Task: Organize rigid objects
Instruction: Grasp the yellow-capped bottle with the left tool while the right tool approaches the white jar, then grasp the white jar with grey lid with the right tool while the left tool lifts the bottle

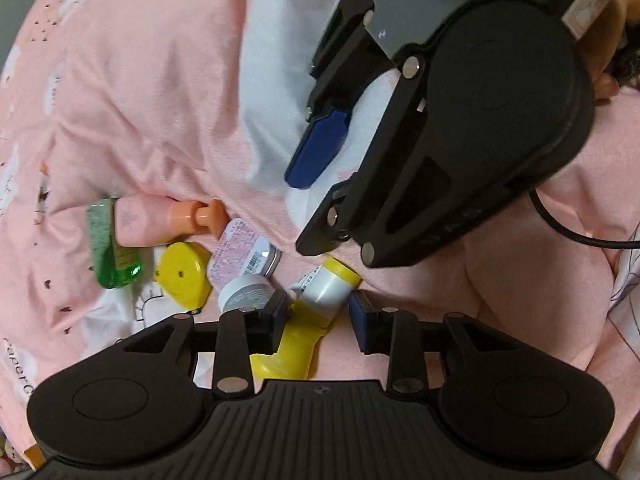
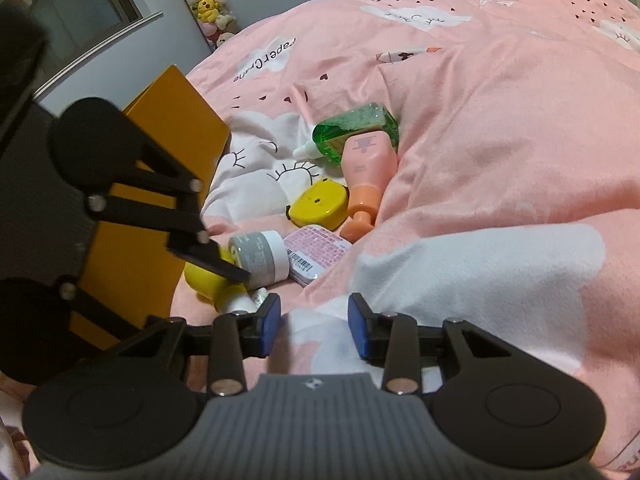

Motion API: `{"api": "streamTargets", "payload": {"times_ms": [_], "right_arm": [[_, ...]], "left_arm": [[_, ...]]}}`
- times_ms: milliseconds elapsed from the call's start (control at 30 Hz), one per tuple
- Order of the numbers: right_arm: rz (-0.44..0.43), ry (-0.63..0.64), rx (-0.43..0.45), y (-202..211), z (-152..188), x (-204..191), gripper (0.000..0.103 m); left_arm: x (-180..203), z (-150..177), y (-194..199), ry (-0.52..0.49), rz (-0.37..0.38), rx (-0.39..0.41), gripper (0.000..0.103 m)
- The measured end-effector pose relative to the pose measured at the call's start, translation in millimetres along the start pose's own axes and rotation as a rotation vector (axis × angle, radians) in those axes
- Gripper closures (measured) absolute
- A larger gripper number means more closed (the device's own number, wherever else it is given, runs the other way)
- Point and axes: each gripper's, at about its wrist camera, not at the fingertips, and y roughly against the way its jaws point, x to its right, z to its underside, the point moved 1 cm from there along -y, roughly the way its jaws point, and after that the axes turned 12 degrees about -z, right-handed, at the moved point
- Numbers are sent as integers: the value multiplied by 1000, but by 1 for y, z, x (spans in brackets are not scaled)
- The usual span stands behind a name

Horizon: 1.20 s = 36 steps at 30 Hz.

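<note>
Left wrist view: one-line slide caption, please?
Left gripper open over a yellow tube on pink bedding, right gripper alongside.

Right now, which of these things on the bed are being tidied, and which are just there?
Being tidied: green gel bottle, pink pump bottle, yellow round case, flat pink tin, grey-labelled white jar, yellow tube.

Just there: pink quilt, orange box, plush toys.

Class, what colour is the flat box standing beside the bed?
Orange-yellow box; clearest in the right wrist view.
</note>
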Motion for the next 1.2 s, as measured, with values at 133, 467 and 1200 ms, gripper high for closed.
{"api": "streamTargets", "payload": {"times_ms": [133,467,1200], "right_arm": [[-4,5,-1,-1,0,0,65],[-41,20,5,0,-5,-5,66],[-173,53,-142,-64,-49,-3,67]], "left_arm": [[1,2,-3,-12,-11,9,66],[-47,29,29,387,-111,73,79],[-90,78,43,812,-18,150,79]]}}
